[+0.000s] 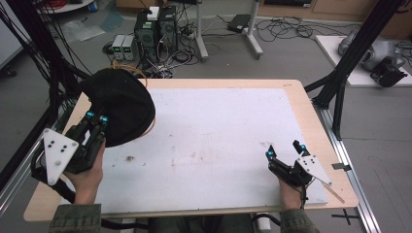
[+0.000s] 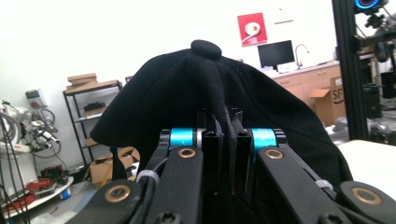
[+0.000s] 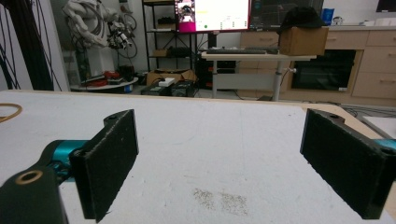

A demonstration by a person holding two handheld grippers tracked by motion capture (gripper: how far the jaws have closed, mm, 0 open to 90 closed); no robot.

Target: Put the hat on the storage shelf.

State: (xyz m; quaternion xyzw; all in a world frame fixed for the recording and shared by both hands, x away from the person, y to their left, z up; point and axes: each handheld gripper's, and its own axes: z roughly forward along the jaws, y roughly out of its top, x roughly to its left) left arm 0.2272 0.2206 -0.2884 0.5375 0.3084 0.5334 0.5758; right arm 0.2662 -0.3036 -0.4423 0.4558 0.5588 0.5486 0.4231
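Between the jaws of the left tongs (image 2: 223, 140) there's a fold of a black cap (image 2: 210, 93) pinched tight, and the thing hangs up off the bench (image 1: 218, 121) just past the tips, over its near-left corner. Looks light and floppy, soft cloth that'll sag and swing, so I'd guess grabbing a seam or the brim beats bunching the crown. Right tongs (image 3: 224, 154) sit low over the bench's near-right part, spread wide, holding nothing, well apart from the cap.
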